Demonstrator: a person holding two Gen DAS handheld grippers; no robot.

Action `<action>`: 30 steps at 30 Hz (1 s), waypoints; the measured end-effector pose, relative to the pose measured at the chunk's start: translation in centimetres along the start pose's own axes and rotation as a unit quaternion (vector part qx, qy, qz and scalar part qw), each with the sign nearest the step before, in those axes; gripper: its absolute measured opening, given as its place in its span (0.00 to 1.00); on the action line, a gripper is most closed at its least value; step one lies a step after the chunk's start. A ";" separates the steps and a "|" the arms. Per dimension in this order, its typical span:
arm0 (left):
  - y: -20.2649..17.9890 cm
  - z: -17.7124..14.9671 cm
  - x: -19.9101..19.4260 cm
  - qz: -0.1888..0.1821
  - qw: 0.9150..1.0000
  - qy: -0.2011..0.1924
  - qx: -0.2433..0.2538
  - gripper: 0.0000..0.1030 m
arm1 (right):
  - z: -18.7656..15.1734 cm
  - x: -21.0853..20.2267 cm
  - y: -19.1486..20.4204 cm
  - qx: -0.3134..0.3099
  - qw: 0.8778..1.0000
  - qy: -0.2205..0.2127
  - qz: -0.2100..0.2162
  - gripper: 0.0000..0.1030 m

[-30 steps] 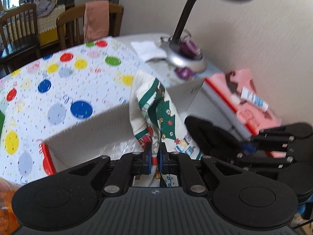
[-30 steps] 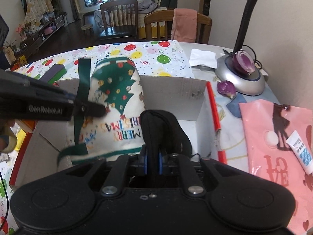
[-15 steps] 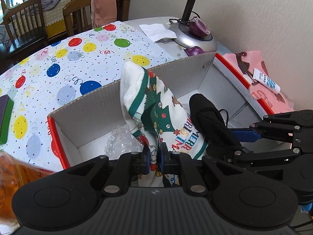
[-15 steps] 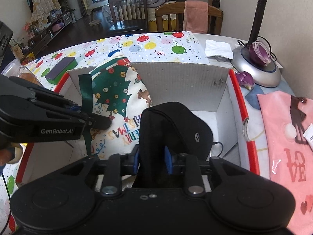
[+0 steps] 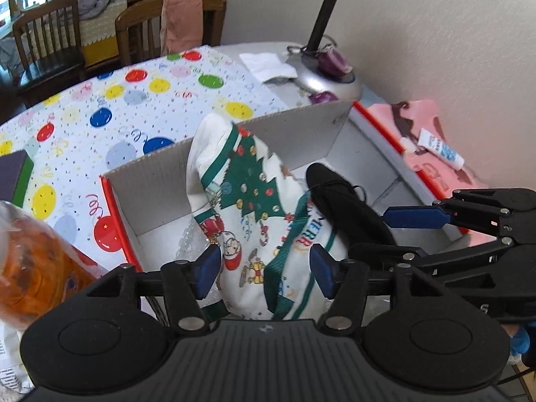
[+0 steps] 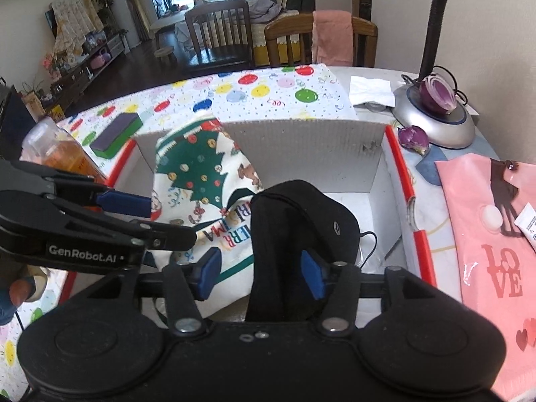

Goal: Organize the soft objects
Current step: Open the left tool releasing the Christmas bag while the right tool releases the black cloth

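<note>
Now both grippers (image 5: 264, 269) (image 6: 261, 273) have released stocking (image 5: 254, 207), mask (image 6: 301, 234).

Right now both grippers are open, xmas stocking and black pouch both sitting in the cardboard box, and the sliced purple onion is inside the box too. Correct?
Not the onion. In the right wrist view the purple onion sits on the lamp base, outside the cardboard box. The rest holds: left gripper and right gripper are open, with the Christmas stocking and black pouch in the box.

"GenRobot.AI" marks the left gripper (image 6: 152, 216); beside it, the Christmas cloth (image 6: 201, 181) reads "MERRY CHRISTMAS" in part; a pink bag (image 6: 495, 264) says "LOVE".
</note>
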State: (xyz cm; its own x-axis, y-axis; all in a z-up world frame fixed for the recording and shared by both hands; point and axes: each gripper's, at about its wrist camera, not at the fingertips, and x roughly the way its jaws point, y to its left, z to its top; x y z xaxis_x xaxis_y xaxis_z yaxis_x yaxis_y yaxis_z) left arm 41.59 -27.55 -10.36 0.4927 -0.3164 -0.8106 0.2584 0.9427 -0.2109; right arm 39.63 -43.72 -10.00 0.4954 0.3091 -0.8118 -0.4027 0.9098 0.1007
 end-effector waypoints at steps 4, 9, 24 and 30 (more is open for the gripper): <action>-0.6 -0.3 -1.9 -0.005 1.000 -0.023 0.011 0.57 | 0.0 -1.7 0.4 0.006 1.000 -0.017 0.003 0.56; -0.8 -0.7 -4.7 -0.011 0.998 -0.053 0.018 0.57 | 0.0 -4.2 1.4 0.009 0.999 -0.045 0.002 0.62; 1.6 -4.0 -14.4 -0.025 0.990 -0.134 0.036 0.57 | -1.2 -10.5 7.5 0.019 0.993 -0.116 -0.008 0.70; 4.0 -6.2 -17.7 -0.021 0.988 -0.152 0.029 0.57 | -1.7 -12.0 11.1 0.020 0.989 -0.144 -0.004 0.74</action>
State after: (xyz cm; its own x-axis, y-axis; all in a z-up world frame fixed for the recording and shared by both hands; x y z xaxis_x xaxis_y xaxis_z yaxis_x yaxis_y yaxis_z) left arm 28.76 -17.51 -0.23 0.7051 -0.3808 -0.5982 0.3270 0.9231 -0.2022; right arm 27.90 -37.78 -0.09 0.6990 0.3630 -0.6161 -0.3706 0.9207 0.1220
